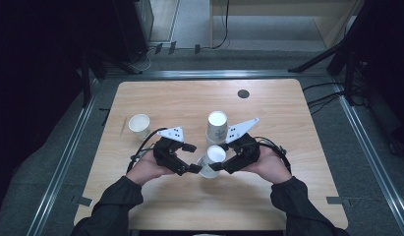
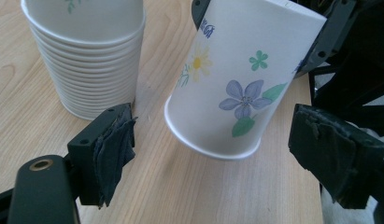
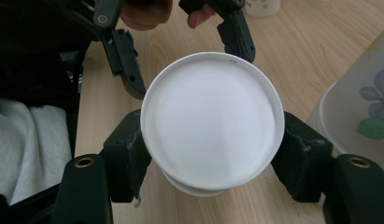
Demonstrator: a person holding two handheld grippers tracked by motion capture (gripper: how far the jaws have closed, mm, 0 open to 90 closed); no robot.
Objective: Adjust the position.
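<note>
Right claw (image 3: 213, 161) around tilted cup (image 3: 210, 121)

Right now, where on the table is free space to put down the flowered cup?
The far tabletop is bare between the single cup and the dark round spot. The near strip by the sleeves is bare too. The middle is crowded: the cup stack, the flowered cup, the left hand-held gripper and the right hand-held gripper.

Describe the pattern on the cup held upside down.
White paper cup printed with blue, green and yellow flowers and green leaves; clearest in the left gripper view.
</note>
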